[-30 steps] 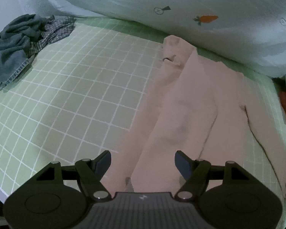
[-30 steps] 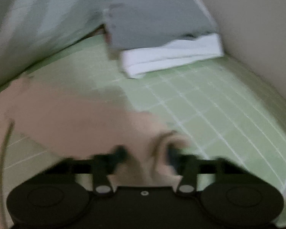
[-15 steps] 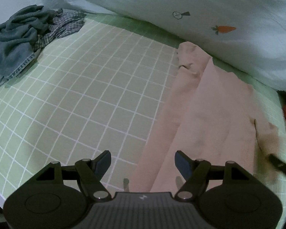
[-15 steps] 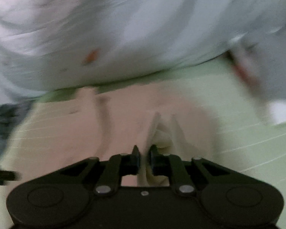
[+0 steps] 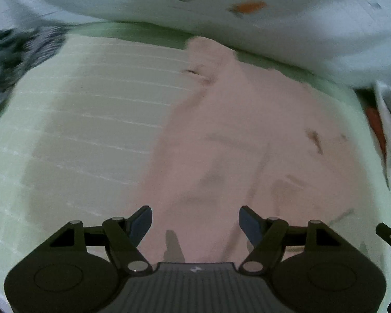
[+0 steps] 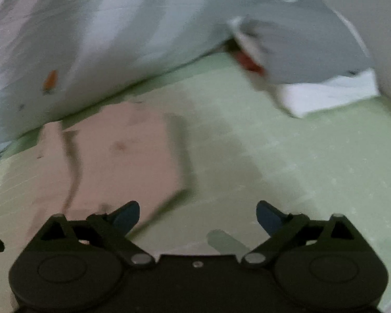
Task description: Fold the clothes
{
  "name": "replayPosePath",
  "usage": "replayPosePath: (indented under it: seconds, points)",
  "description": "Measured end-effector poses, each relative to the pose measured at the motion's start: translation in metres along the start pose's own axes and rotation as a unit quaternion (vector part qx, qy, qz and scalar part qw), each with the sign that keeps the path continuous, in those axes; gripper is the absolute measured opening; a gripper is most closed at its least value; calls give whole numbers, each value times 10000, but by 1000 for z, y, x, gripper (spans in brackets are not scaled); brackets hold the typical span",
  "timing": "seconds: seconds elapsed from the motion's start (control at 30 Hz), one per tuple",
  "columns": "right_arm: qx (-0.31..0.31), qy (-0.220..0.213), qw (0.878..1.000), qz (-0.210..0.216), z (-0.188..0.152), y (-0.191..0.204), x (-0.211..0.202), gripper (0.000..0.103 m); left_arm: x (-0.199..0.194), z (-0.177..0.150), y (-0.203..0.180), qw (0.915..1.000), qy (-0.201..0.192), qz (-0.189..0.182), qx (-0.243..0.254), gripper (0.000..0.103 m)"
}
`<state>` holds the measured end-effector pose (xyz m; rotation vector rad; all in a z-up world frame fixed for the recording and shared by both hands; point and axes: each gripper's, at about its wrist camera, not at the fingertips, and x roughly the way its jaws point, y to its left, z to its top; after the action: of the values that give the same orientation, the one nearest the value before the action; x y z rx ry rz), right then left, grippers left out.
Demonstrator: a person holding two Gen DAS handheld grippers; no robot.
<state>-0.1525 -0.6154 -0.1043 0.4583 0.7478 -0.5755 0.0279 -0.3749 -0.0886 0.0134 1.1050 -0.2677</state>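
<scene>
A pale pink garment (image 5: 234,143) lies flat on the green checked bed sheet (image 5: 91,120), its right side folded over the middle. My left gripper (image 5: 195,221) hangs open above the garment's near end, with nothing between its fingers. In the right wrist view the pink garment (image 6: 122,156) lies left of centre with a straight folded edge. My right gripper (image 6: 198,216) is opening wide over the bare sheet (image 6: 299,169) just right of that edge, and nothing is between its jaws. Both views are blurred.
A white duvet with carrot prints (image 5: 221,7) runs along the far side. A pile of dark and checked clothes (image 5: 15,54) lies at far left. A stack of folded grey and white clothes (image 6: 312,65) sits at far right by the wall.
My right gripper let go of the pink sleeve, opened wide and drew back to the right. The sleeve now lies folded over the garment. The left gripper shifted a little, still open.
</scene>
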Motion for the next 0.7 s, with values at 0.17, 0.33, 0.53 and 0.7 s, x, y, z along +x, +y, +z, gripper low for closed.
replayPosePath:
  seconds: [0.17,0.33,0.53,0.7]
  points:
    - [3,165,9997,-199,1,-28,8,99,21,0,-56,9988,158,-282,362,74]
    - [-161,380,9989,-234,3,-49,21,99,34,-7,-99,9958,265,-705,527,79]
    - [-235,444,9986,-163,19,-63,40,99,59,-10,-125,9943,568,-389,817,82]
    - [-287,349,9989,-110,38,-64,51,99,72,-5,-116,9931,888,-273,722,44]
